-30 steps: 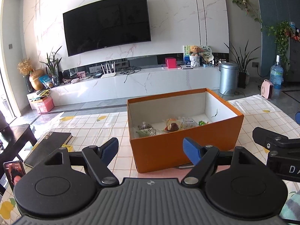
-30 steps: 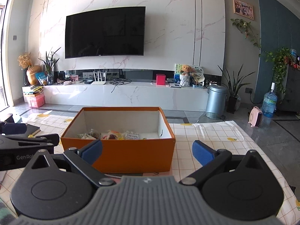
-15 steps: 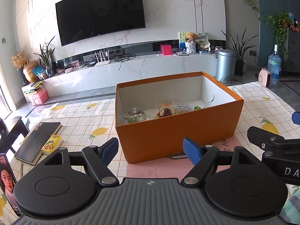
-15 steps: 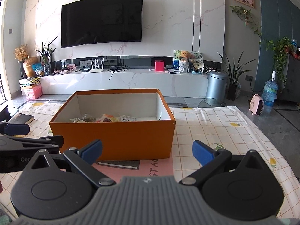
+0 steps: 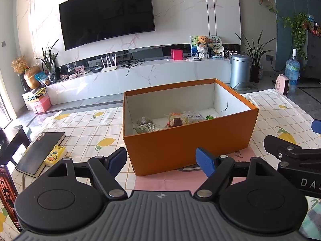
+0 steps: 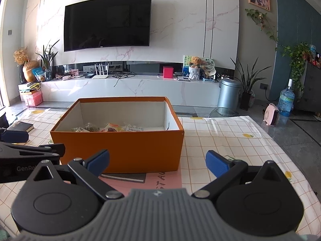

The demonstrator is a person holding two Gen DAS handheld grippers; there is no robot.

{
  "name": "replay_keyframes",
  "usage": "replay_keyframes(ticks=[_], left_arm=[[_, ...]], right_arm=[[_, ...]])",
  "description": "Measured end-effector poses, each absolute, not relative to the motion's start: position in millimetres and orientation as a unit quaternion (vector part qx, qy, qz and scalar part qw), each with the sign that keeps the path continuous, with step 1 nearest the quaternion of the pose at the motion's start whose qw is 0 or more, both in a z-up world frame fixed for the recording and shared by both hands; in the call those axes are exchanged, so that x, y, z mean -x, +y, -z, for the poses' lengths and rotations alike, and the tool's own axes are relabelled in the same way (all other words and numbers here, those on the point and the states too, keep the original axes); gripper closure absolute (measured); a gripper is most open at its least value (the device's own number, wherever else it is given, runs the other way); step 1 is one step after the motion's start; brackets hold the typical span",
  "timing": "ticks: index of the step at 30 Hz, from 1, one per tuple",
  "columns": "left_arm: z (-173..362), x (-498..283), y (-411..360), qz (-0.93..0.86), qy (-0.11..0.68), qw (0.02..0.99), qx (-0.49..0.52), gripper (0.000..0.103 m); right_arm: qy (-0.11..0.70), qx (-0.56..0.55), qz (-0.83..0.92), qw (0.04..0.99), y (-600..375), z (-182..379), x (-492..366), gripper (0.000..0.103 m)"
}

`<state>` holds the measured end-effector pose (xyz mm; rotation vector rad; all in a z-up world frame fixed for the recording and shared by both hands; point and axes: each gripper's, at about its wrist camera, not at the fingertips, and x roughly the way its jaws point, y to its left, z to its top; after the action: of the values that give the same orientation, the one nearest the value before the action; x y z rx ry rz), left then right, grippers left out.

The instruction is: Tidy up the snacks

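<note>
An open orange box (image 5: 188, 142) (image 6: 124, 150) stands on the checked tablecloth, on top of a pink mat. Several wrapped snacks (image 5: 172, 120) (image 6: 109, 129) lie on its white floor. My left gripper (image 5: 161, 160) is open and empty, just short of the box's near wall. My right gripper (image 6: 157, 160) is open and empty too, level with the same wall. Each view catches the other gripper at its edge: the right one (image 5: 291, 154) and the left one (image 6: 30, 150).
A black notebook (image 5: 40, 152) with a small yellow pack (image 5: 55, 155) on it lies left of the box; a phone (image 5: 8, 196) sits at the near left. A pink mat (image 6: 160, 180) shows under the box. Behind stand a TV console, bin and plants.
Both grippers have pulled back and risen a little from the box, which now looks smaller and further away. Both stayed open and empty.
</note>
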<state>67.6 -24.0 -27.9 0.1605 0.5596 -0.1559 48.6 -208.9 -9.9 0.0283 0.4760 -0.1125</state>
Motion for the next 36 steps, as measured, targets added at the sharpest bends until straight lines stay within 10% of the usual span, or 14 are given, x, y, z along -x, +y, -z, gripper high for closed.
replay_keyframes(ticks=[36], left_arm=[[24.4, -67.1, -21.9, 0.07, 0.28, 0.955, -0.072, 0.011]], right_arm=[[0.233, 0.01, 0.045, 0.971, -199.3, 6.6, -43.3, 0.004]])
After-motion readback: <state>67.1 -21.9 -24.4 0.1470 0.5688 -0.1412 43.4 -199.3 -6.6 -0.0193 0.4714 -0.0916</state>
